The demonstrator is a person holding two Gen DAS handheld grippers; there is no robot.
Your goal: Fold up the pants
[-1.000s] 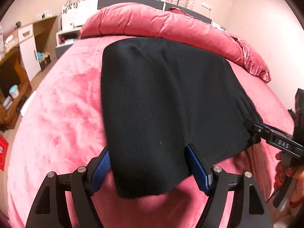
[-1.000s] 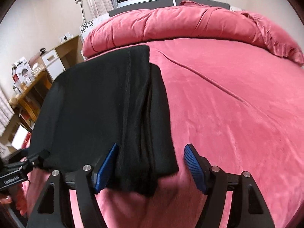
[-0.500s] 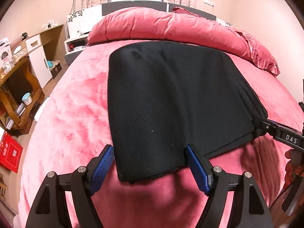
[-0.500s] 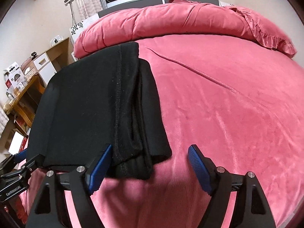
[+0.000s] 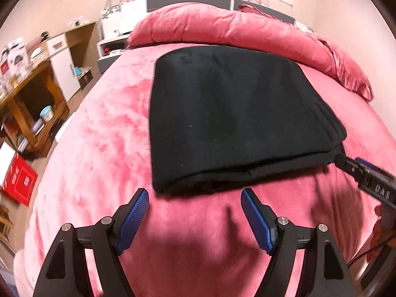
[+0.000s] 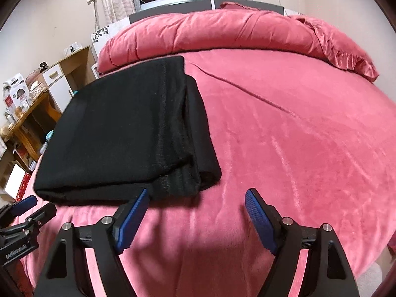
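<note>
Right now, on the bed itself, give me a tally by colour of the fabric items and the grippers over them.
Black folded pants: 1
Pink rolled duvet at the headboard: 1
Pink bed cover: 1
Blue-padded grippers, both open and clear of the pants: 2, left gripper, right gripper
Total: 5

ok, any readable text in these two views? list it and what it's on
"DAS": right gripper, on its finger, seen from the left wrist view.
"GenRobotAI" or close to it, small and partly blurred: left gripper, on its body, seen from the right wrist view.
White box on the wooden desk: print too small to read.
Red box on the floor: markings too blurred to read.
</note>
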